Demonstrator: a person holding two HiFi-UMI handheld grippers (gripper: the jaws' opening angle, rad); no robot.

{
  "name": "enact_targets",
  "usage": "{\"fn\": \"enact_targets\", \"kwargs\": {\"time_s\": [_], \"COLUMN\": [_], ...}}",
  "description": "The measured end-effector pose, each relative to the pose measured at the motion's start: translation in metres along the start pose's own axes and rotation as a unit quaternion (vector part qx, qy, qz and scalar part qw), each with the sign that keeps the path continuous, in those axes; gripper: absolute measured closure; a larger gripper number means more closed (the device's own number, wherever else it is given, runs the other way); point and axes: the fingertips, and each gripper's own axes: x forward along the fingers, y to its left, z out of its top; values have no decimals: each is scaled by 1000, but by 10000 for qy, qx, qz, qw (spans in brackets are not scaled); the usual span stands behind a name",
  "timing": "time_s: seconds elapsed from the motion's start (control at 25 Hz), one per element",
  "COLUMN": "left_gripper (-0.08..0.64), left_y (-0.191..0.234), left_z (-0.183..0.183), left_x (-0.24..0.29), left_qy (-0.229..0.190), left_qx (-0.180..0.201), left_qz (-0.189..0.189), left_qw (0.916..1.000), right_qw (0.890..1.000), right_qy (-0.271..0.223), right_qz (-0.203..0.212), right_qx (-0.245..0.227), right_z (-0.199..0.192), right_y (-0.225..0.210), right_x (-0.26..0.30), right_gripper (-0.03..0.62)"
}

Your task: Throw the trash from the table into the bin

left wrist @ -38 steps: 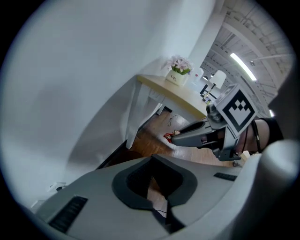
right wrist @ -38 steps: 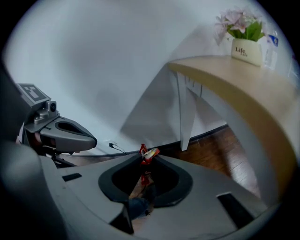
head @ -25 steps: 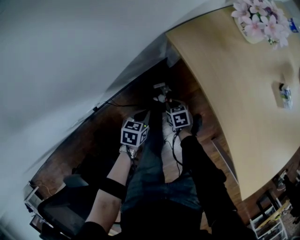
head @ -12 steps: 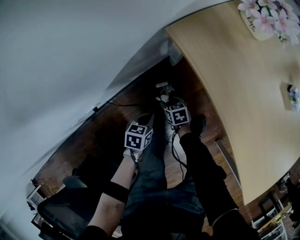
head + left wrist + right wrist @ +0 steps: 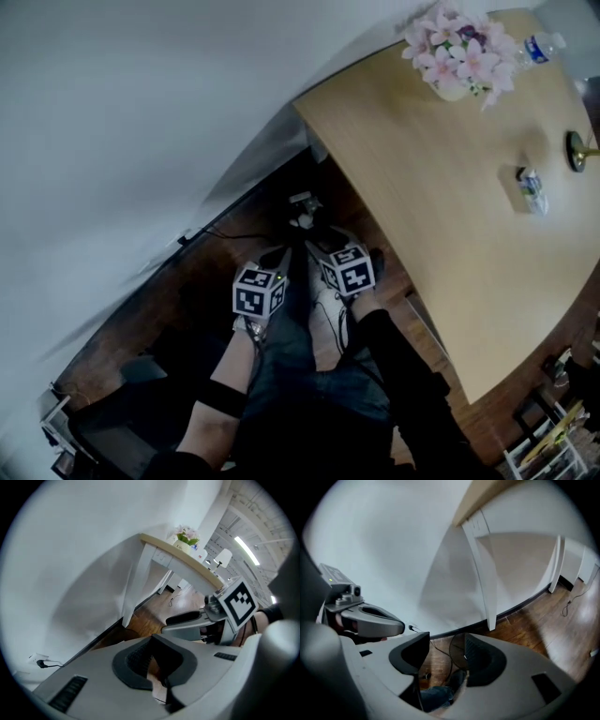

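Upper right of the head view: a pale vase [image 5: 452,90] on the table [image 5: 441,216] holds pink flowers [image 5: 461,52]; a clear bottle [image 5: 542,45] lies near it, contents indiscernible. The trash [image 5: 531,190], one small item, rests on the tabletop at right, apart from both. Left gripper [image 5: 157,670]: fingers nearly together, nothing between. Right gripper [image 5: 446,656]: fingers apart, just been opening, empty.
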Motion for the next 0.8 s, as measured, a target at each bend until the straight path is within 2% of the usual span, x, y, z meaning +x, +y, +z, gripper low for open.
{"fn": "enact_targets", "kwargs": {"time_s": [0.2, 0.4, 0.48, 0.64, 0.8], "left_gripper": [558, 560, 560, 558, 558], "left_y": [-66, -131, -160, -211, -251], "left_z": [38, 74, 85, 99, 110], "left_x": [-46, -84, -95, -110, -108], "left_qy": [-53, -69, -76, -94, -77], "left_qx": [455, 1396, 1571, 1752, 1996], "left_qz": [-486, -705, -886, -1061, -1172], "left_qw": [9978, 9877, 9836, 9788, 9728], "right_qw": [9986, 9954, 9934, 9879, 9743], "right_qy": [-421, -923, -1083, -1395, -1848], "right_qz": [45, -254, -369, -553, -827], "right_qx": [-324, -76, -35, 402, 987], "right_z": [27, 43, 42, 31, 28], "right_y": [29, 32, 28, 16, -10], "right_x": [-101, -198, -231, -288, -329], "right_gripper": [351, 351, 351, 351, 351]}}
